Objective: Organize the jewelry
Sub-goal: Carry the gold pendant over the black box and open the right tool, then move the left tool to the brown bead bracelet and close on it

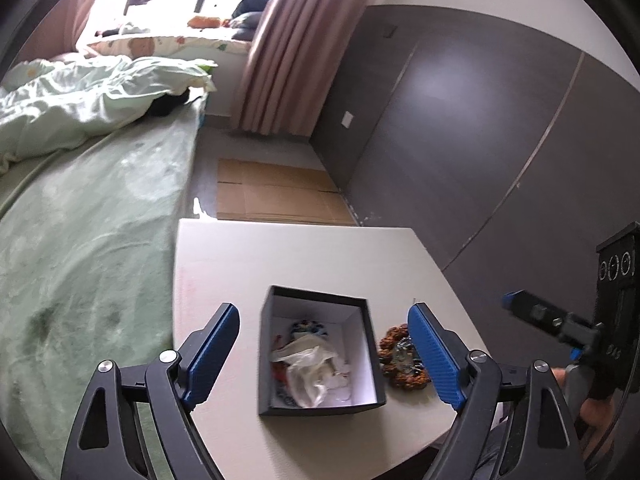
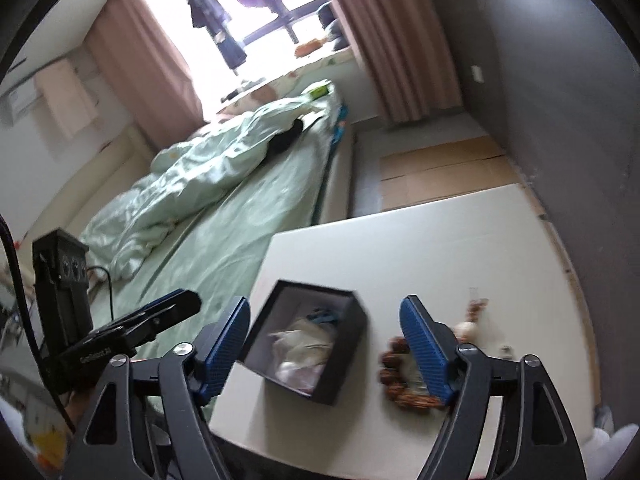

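The left gripper [image 1: 324, 354] hangs wide open and empty over the box [image 1: 320, 406], one finger on each side of it and clear of its walls. The right gripper [image 2: 322, 346] is also spread wide and holds nothing; in its own view the box [image 2: 340, 384] lies between its fingers, and a bracelet [image 2: 400, 384] of brown beads lies at about 4 o'clock from the box, partly behind the right finger.

The box is open, dark outside and white inside. It holds crumpled clear plastic [image 1: 308, 372], a blue patterned piece [image 1: 308, 328] toward its far wall, and something red at 8 o'clock that is too hidden to name.

In the left view the bracelet [image 1: 394, 354] lies on the table [image 1: 280, 256] just beside the box, at its 3 o'clock, with a darker, bluish piece in its ring. In the right view, further out at 2 o'clock from the box, a few small pale pieces [image 2: 468, 330] lie loose, blurred.

Judging by this, some jewelry is already in the box and the step in hand is fetching the next piece. The bracelet is nearest; the right gripper would need to drop over it and pinch the beads without nudging the box.
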